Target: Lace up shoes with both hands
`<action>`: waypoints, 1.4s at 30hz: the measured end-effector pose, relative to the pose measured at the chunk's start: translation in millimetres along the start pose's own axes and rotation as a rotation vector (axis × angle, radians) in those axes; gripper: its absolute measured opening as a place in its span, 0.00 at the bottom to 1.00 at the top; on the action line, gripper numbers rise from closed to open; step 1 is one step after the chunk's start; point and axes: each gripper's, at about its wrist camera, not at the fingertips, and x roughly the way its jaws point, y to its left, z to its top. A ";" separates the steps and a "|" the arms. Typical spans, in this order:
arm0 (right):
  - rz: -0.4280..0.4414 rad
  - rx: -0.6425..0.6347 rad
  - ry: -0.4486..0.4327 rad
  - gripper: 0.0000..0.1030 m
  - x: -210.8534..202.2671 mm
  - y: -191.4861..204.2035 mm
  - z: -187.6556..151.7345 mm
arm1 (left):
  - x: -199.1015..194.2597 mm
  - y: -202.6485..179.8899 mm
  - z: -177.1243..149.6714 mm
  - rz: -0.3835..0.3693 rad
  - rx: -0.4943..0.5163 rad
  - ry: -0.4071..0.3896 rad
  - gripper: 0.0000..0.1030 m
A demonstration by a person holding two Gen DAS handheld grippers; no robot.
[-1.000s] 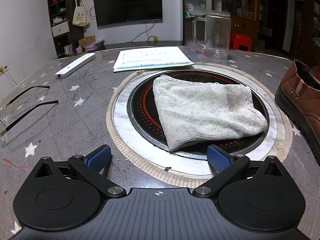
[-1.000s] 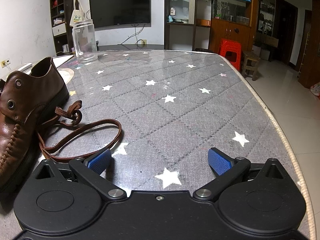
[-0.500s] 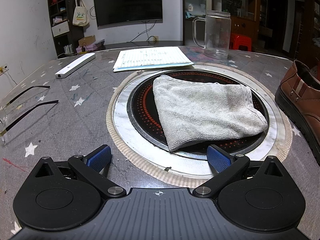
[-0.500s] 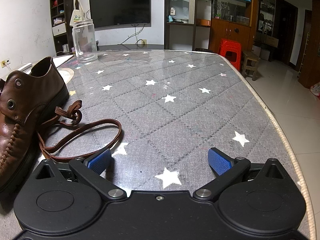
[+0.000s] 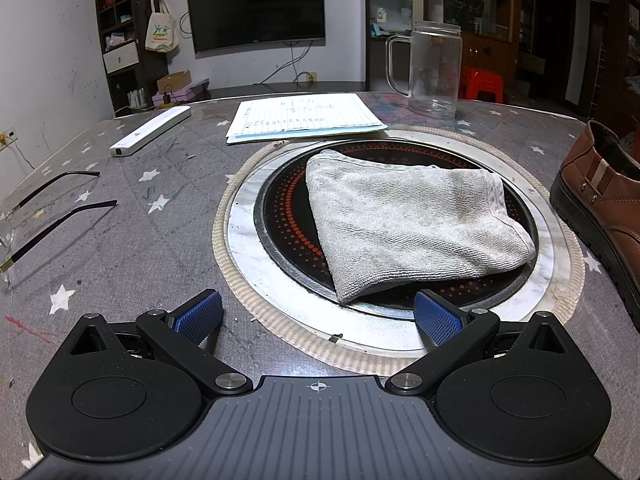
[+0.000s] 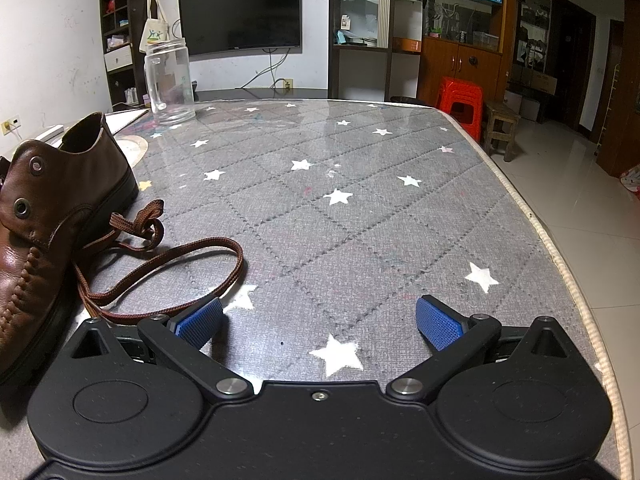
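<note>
A brown leather shoe (image 6: 48,216) stands at the left of the right wrist view, eyelets bare. Its heel shows at the right edge of the left wrist view (image 5: 600,200). A brown lace (image 6: 168,256) lies loose in loops on the table beside the shoe, its near loop running just by my right gripper's left fingertip. My right gripper (image 6: 318,318) is open and empty, low over the table, right of the shoe. My left gripper (image 5: 318,314) is open and empty, low over the near rim of the round hob, left of the shoe.
A grey towel (image 5: 408,220) lies on the round black hob (image 5: 288,236) set in the grey star-patterned table (image 6: 360,208). Papers (image 5: 304,118), a clear jug (image 5: 434,72), a white bar (image 5: 150,130) and glasses (image 5: 52,208) lie around. The table's right edge (image 6: 560,252) drops off.
</note>
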 end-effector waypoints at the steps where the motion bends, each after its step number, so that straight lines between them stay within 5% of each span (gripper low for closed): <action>1: 0.000 0.000 0.000 1.00 0.0 -0.7 -0.1 | 0.1 -0.2 0.0 0.000 0.000 0.000 1.00; 42: -0.002 -0.003 0.000 1.00 1.1 2.3 -0.5 | -0.1 1.2 0.5 0.002 0.003 0.002 1.00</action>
